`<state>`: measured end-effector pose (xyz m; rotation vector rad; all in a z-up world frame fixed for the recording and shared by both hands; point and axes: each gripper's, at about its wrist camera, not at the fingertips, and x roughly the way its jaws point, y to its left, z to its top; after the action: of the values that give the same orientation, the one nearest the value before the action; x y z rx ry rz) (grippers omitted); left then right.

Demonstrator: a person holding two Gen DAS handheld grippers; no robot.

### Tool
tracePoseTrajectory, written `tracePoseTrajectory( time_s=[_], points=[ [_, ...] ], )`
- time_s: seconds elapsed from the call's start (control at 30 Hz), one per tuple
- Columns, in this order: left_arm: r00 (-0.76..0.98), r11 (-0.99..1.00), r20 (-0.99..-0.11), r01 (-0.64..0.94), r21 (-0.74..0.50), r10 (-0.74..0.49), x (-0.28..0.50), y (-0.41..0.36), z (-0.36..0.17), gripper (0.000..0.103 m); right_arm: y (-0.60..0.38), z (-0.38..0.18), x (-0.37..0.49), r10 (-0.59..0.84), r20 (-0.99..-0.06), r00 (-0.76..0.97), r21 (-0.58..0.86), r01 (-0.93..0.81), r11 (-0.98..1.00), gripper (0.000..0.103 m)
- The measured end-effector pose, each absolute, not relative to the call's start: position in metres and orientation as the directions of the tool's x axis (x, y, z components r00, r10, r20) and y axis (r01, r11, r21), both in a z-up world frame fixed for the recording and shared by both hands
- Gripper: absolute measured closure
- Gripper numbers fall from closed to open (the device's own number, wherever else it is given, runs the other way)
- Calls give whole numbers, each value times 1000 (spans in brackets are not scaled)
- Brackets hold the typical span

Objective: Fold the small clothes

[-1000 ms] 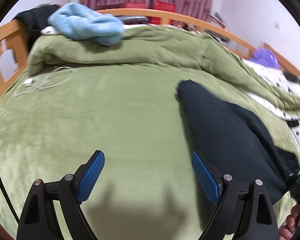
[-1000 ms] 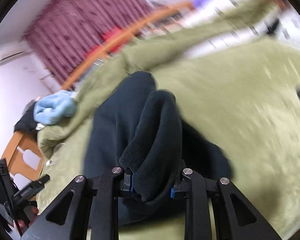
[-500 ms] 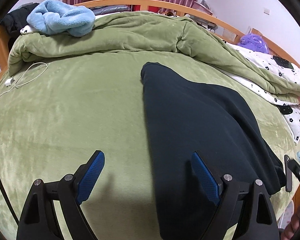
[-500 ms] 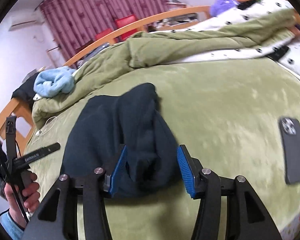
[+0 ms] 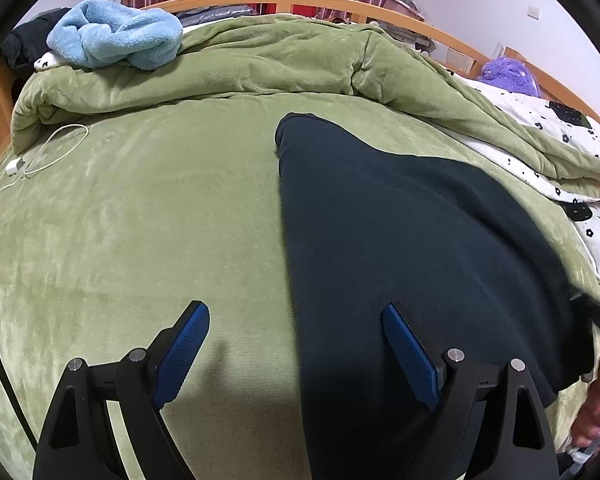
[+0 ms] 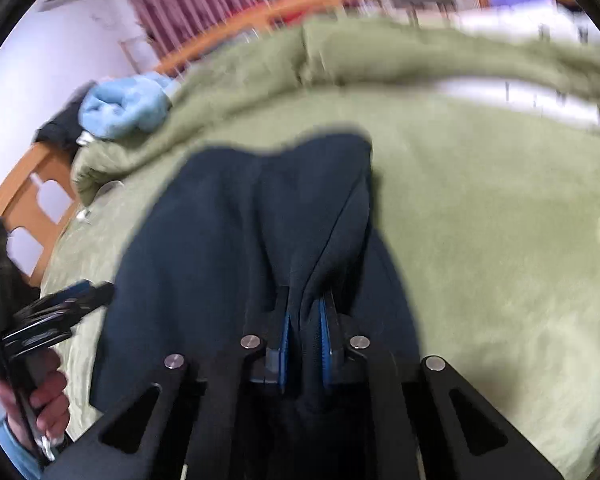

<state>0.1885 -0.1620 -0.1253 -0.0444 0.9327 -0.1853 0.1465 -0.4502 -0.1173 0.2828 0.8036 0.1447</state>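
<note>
- The dark garment (image 5: pixel 400 248) lies spread on the green blanket (image 5: pixel 140 232), right of centre.
- The left gripper (image 5: pixel 296 344) hovers with fingers wide apart, straddling the garment's left edge.
- The right gripper (image 6: pixel 305 324) pinches a raised fold of it (view blurred).

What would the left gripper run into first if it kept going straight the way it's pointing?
Probably the left edge of the dark garment lying on the green blanket. The open left gripper straddles that edge, though its height above the bed is unclear.

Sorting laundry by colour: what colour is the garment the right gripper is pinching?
Very dark navy, almost black garment; clearest in the left wrist view.
</note>
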Motion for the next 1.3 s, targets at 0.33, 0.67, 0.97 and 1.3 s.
tracePoseTrajectory(
  time_s=[0.33, 0.67, 0.97, 1.3],
  points=[
    [581, 975, -785, 173, -138, -214, 190, -175, -128, 14, -466, -146, 151, 143, -760, 634, 222, 47, 974, 87],
    [573, 968, -781, 186, -170, -247, 196, -173, -132, 14, -470, -134, 190, 137, -774, 619, 210, 47, 976, 69],
    [586, 964, -768, 212, -161, -257, 204, -173, -133, 14, -480, -137, 217, 191, -758, 624, 240, -5, 971, 96],
    [576, 964, -775, 205, -171, -260, 197, -167, -136, 14, -476, -119, 181, 55, -755, 654, 126, 62, 990, 87]
  ],
)
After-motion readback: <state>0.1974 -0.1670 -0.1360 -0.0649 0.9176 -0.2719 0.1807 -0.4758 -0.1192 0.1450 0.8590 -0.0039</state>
